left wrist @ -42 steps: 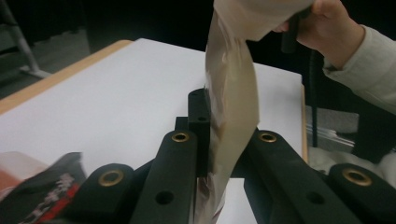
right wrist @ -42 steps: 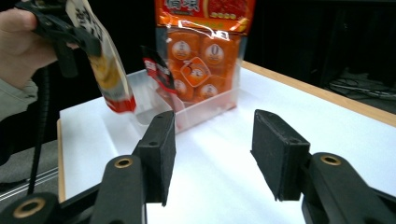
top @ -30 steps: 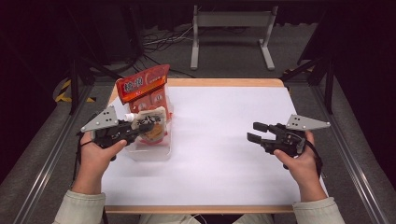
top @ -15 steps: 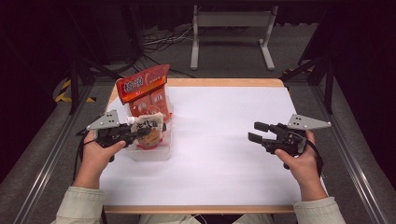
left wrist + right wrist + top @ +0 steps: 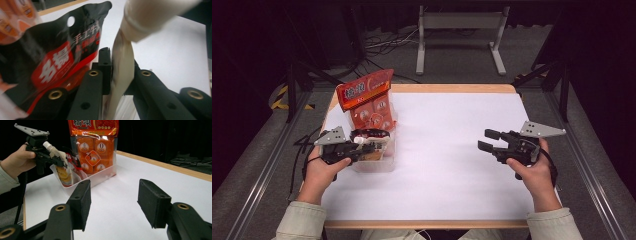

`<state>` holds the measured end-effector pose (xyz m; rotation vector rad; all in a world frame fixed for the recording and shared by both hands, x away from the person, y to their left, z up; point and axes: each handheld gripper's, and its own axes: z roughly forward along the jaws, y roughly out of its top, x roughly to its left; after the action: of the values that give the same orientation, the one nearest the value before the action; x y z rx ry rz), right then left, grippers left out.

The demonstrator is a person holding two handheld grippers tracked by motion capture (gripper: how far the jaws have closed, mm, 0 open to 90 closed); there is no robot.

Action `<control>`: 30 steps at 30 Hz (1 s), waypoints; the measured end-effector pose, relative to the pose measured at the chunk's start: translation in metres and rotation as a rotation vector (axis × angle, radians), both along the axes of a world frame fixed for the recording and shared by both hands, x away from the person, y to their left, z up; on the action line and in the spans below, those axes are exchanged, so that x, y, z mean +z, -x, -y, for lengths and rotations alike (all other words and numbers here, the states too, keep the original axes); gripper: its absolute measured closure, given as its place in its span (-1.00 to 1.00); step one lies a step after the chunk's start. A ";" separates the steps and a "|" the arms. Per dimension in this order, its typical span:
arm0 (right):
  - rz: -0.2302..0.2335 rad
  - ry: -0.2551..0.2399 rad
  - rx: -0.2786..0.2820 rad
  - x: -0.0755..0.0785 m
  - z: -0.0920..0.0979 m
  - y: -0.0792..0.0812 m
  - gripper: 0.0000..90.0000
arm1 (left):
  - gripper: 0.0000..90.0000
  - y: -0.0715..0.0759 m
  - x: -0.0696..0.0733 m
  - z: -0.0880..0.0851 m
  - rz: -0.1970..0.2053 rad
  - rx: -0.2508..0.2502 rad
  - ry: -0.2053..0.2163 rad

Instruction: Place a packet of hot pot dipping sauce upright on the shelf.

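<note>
A clear plastic bin (image 5: 379, 165) stands at the table's left. A tall orange snack bag (image 5: 367, 102) and a black-and-red packet (image 5: 374, 134) stand in it. My left gripper (image 5: 367, 145) is low over the bin's near end, shut on a cream spouted pouch (image 5: 122, 57) with a white cap. Its jaws have just been opening a little, with the pouch still between the pads. The right gripper view shows this pouch (image 5: 63, 173) hanging inside the bin (image 5: 100, 178). My right gripper (image 5: 486, 140) hovers over the right side of the table. Its jaws are open and have just been widening, with nothing between them (image 5: 113, 202).
A white sheet (image 5: 447, 165) covers the wooden table, bare between the two hands. A grey metal stand (image 5: 459, 30) is on the floor behind the table. Cables lie at the back left, and metal rails run along both sides.
My left gripper has come down with the pouch into the bin. The right hand has stayed in place, and its jaws stand slightly wider.
</note>
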<state>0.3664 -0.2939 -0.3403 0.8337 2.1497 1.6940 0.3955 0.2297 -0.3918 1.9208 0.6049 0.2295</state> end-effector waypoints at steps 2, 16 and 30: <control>-0.003 0.000 0.000 -0.001 0.001 -0.001 -0.02 | 0.57 0.004 0.001 -0.006 0.004 0.044 -0.003; 0.050 0.040 -0.136 -0.018 0.028 0.006 -0.29 | -0.75 0.038 0.011 -0.050 0.083 0.229 0.049; 0.017 0.115 -0.295 -0.071 0.071 0.025 -0.31 | -0.89 0.055 -0.034 -0.058 -0.004 0.309 0.007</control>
<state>0.3410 -0.3644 -0.4109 1.0398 1.9764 1.4129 0.3400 0.2879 -0.4258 1.8155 0.9035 0.4185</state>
